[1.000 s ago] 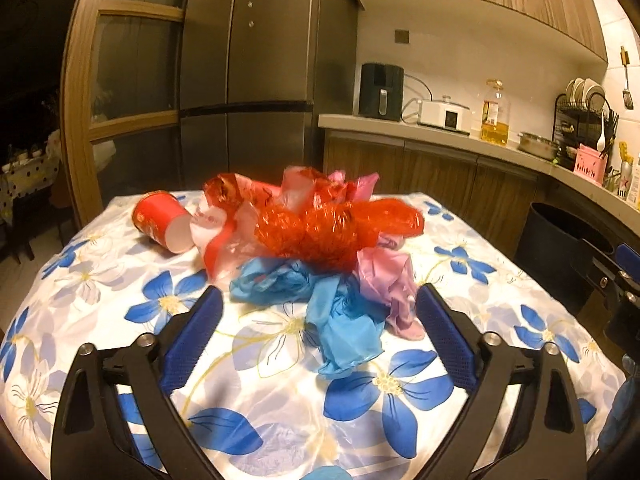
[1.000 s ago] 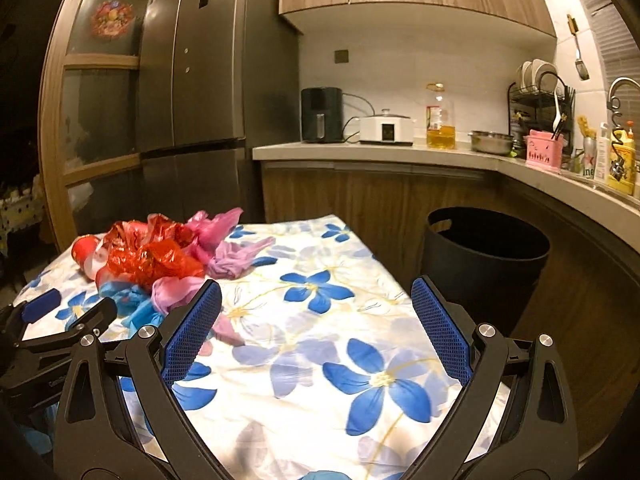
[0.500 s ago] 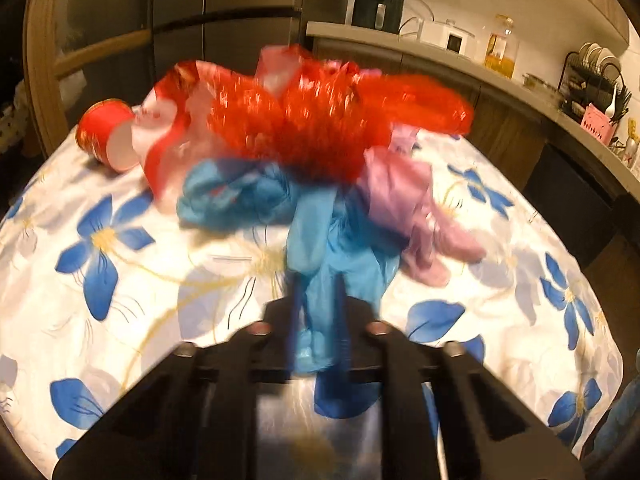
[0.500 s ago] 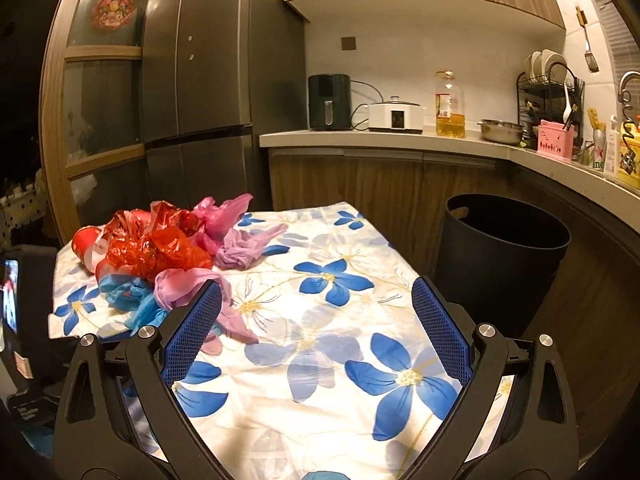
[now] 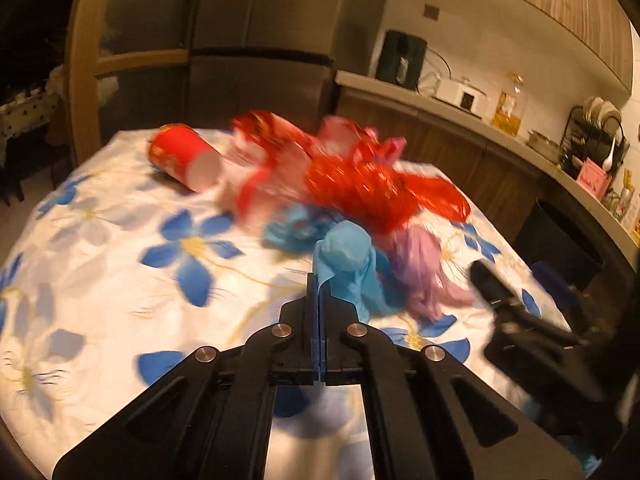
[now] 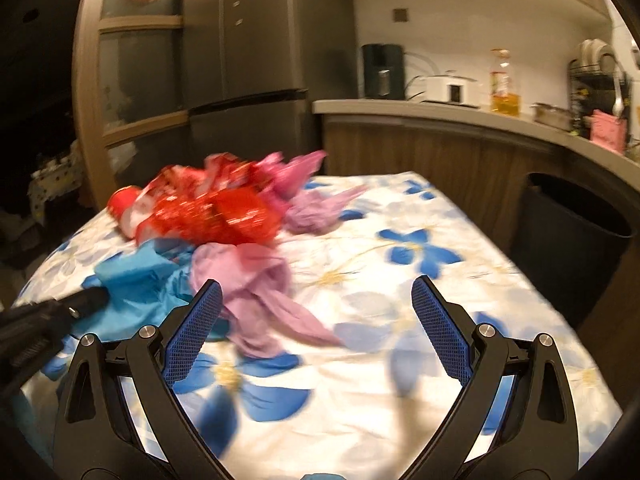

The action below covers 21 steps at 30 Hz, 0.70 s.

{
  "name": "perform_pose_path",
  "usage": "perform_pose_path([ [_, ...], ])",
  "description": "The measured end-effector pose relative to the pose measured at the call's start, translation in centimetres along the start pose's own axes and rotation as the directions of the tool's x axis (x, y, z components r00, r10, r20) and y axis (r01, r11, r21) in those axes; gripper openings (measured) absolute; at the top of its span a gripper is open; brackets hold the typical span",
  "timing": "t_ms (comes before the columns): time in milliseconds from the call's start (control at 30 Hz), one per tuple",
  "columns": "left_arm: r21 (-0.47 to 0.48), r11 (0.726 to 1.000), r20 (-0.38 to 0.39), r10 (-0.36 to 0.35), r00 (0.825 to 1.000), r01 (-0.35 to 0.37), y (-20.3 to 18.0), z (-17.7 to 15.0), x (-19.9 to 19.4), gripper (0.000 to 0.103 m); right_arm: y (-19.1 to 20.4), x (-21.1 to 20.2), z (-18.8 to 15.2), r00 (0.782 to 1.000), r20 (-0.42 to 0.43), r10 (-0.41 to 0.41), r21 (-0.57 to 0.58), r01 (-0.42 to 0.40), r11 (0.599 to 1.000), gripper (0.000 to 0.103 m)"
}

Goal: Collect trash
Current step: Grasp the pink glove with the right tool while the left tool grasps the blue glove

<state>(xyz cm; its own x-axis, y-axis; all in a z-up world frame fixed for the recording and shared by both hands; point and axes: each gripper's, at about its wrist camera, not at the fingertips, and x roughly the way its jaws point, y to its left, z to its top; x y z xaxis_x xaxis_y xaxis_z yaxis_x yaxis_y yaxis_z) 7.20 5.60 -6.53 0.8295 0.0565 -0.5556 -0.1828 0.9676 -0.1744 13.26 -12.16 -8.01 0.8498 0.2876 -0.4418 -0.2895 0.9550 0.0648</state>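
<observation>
Flowered tablecloth (image 6: pixel 400 248) carries red cup (image 5: pixel 184 158), crumpled red, blue, pink bags (image 6: pixel 216 216).

Blue bag (image 5: pixel 346 258): crumpled, near edge of pile | red wrappers (image 5: pixel 360 184): heaped behind | red cup (image 5: pixel 184 158): on side, far left.
</observation>
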Motion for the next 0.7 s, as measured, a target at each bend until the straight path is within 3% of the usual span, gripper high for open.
perform_pose_path([
  [167,-0.027,0.999,0.039,0.043,0.998,-0.042,1.8,0.5,-1.6,0.000,2.3,2.3,0.1,0.996,-0.057,0.073,-0.012,-0.074,0.997,0.092],
  [333,-0.058,0.996,0.058,0.066,0.996,-0.063,3.3,1.0,-2.6,0.000,3.7,4.3,0.0,0.988,-0.132,0.084,-0.040,-0.090,0.995,0.078],
  [467,-0.056,0.996,0.058,0.070,0.996,-0.067,3.3,1.1,-2.8,0.000,4.0,5.4,-0.6,0.981,-0.182,0.074,-0.050,-0.085,0.995,0.053],
  [600,-0.053,0.996,0.056,0.073,0.996,-0.070,3.2,1.0,-2.9,0.000,4.2,5.5,-0.9,0.977,-0.192,0.089,-0.050,-0.101,0.994,0.019],
  [700,-0.055,0.996,0.060,0.077,0.995,-0.074,3.1,1.1,-3.2,0.000,4.2,4.8,-0.8,0.981,-0.169,0.099,-0.063,-0.111,0.992,0.010],
])
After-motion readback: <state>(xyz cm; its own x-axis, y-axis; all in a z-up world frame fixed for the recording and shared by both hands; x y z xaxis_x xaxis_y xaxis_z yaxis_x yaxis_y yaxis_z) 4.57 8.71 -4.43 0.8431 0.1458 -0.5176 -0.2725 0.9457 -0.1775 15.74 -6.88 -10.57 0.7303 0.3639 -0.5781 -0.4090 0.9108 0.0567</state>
